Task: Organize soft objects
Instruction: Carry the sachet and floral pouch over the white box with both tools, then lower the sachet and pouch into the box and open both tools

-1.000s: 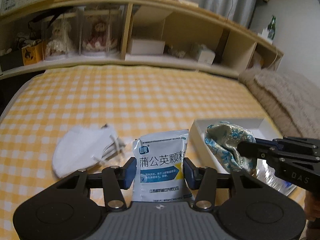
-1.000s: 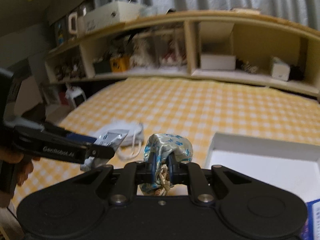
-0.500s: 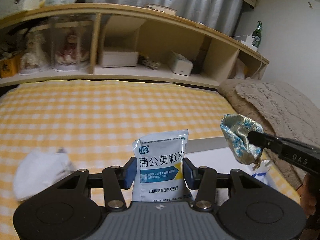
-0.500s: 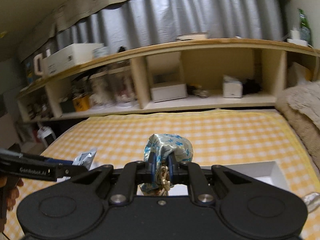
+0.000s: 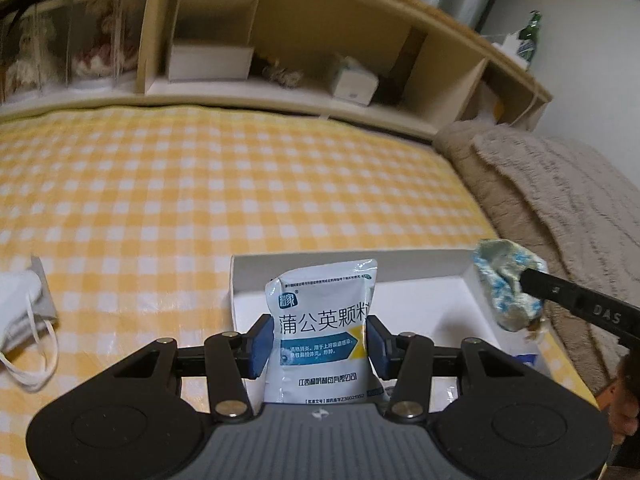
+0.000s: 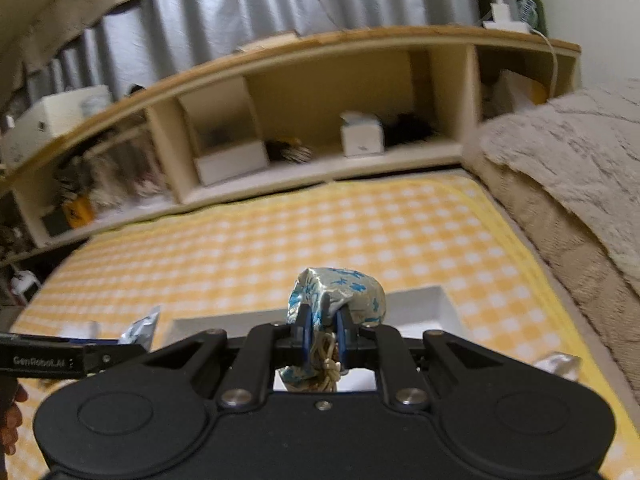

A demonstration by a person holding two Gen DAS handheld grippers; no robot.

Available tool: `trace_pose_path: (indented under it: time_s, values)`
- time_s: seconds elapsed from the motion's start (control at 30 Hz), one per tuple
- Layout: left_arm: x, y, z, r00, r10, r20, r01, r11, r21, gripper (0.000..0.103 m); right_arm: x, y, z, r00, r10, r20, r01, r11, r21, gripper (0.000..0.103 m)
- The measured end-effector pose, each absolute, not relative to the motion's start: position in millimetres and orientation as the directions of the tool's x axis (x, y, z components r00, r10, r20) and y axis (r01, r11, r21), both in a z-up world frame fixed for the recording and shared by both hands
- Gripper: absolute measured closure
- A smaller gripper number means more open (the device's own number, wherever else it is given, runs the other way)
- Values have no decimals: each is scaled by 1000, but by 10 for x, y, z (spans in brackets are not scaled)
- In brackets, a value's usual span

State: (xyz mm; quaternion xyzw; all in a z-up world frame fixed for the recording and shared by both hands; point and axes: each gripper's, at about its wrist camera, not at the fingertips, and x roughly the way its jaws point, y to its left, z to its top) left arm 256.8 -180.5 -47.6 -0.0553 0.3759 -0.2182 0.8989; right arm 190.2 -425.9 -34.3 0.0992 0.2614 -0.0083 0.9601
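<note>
Two grips at once — my left gripper (image 5: 320,346) clamps the white sachet (image 5: 322,328) over the white box (image 5: 460,272), my right gripper (image 6: 323,338) pinches the blue-patterned pouch (image 6: 340,292) above its edge.

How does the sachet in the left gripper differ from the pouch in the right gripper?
The sachet is flat, white and blue with printed text; the pouch is bunched, blue-patterned fabric with a cord. The sachet stands upright between wide-set pads; the pouch is pinched by nearly closed pads. Both are held above the white box.
</note>
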Motion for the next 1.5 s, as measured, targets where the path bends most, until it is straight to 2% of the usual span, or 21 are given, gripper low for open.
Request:
trace_pose_path:
  time_s: [0.2,0.37,0.5,0.53,0.6,0.7,0.77,1.07,1.13,1.2,1.23,1.27,1.37,1.5]
  values:
    - [2771,-1904,-704,603,-414,-682,313,909,-276,53,2045,-4425,-520,830,-20,-557,125,981,151,90]
    - [2922,-1951,-776,610,-402,-683,298,915,-273,52,2148,-4463,-606,827,-32,-562,124,984,127,90]
    - [2985,-1978,-824,615,-381,-690,297,923,-245,44,2230,-4507,-715,810,-61,-583,138,986,89,89]
    - [2995,-1985,-840,617,-372,-694,294,927,-235,41,2253,-4514,-745,800,-77,-595,147,987,71,87]
    - [3017,-1991,-880,607,-360,-709,293,930,-221,38,2295,-4514,-846,771,-120,-625,164,986,13,68]
    - [2997,-1953,-913,603,-354,-715,287,932,-220,36,2292,-4495,-912,736,-179,-652,189,980,-56,55]
    - [2977,-1934,-905,600,-360,-715,292,930,-223,32,2253,-4506,-884,739,-181,-649,199,979,-48,47]
    - [2810,-1979,-779,600,-363,-712,318,926,-204,24,2117,-4542,-755,744,-165,-648,221,975,5,41]
    - [2783,-1977,-749,602,-367,-709,325,924,-201,24,2085,-4567,-738,742,-164,-650,230,973,18,45]
    - [2750,-1973,-725,603,-372,-706,333,921,-200,24,2054,-4602,-720,737,-145,-660,230,972,44,67]
    - [2736,-1971,-715,603,-375,-704,339,919,-200,24,2054,-4610,-723,732,-128,-669,222,973,57,82]
    - [2724,-1967,-709,603,-379,-702,344,918,-200,24,2060,-4605,-738,723,-112,-681,210,976,62,90]
    - [2700,-1971,-687,604,-385,-698,356,914,-196,24,2154,-4546,-873,681,-102,-725,176,984,27,97]
    - [2676,-1990,-681,597,-393,-699,369,908,-195,24,2284,-4573,-1014,657,-120,-744,190,982,10,97]
